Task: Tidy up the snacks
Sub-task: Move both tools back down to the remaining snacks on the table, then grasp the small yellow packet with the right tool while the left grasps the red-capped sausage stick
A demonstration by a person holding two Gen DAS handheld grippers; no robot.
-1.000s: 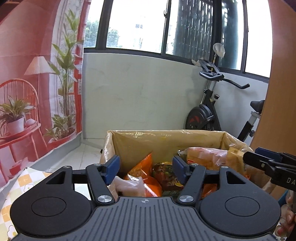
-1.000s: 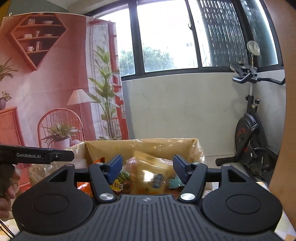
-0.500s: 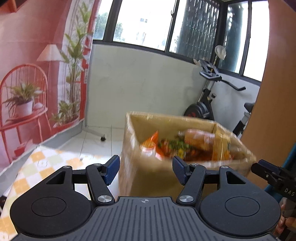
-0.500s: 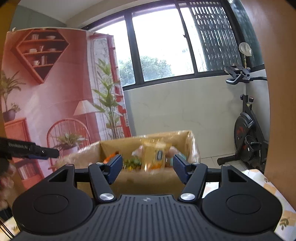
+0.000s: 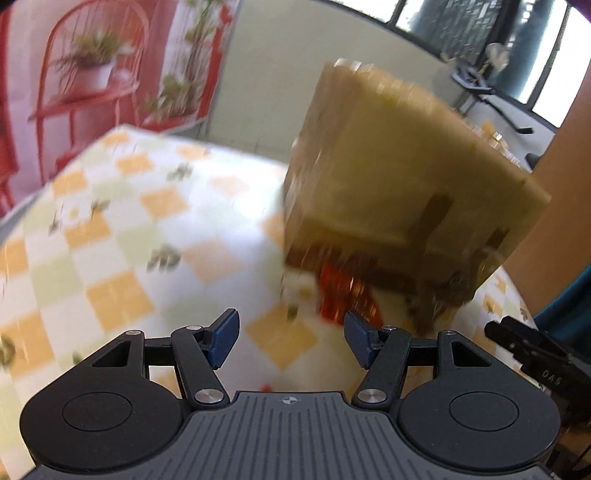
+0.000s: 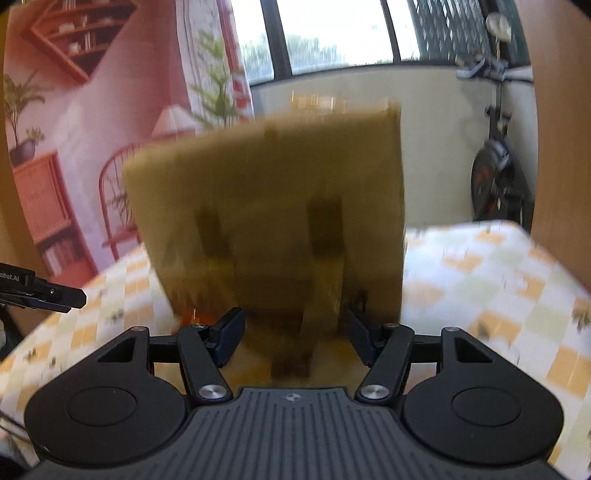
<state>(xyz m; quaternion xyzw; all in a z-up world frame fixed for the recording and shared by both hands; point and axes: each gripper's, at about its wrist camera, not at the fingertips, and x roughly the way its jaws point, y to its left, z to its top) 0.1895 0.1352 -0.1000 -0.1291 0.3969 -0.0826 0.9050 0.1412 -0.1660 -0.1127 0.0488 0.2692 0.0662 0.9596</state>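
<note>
Behind the bench hangs a pink printed backdrop [image 5: 85,74] of a red chair and potted plants, then a pale wall under dark-framed windows [image 6: 332,33], with an exercise bike [image 6: 495,162] at the far right. Checked cloth in orange, green and white covers the bench [image 5: 122,236], and both views are heavily blurred. In the left wrist view the left tongs [image 5: 290,341] sit low over bare cloth, their blue pads [image 5: 221,343] parted about halfway with nothing between them. Just beyond them and to the right stands a cardboard box [image 5: 399,173], tilted in that view, and a red-orange snack packet [image 5: 340,295] shows at the box's near lower edge; whether it lies on the cloth or pokes from the box cannot be told through the blur. The tip of the other tool shows at the right edge. In the right wrist view the box [image 6: 280,206] fills the middle, its near side facing the camera, and the right tongs [image 6: 293,341] are likewise parted about halfway in front of its base; the pads do not appear to press on it.
</note>
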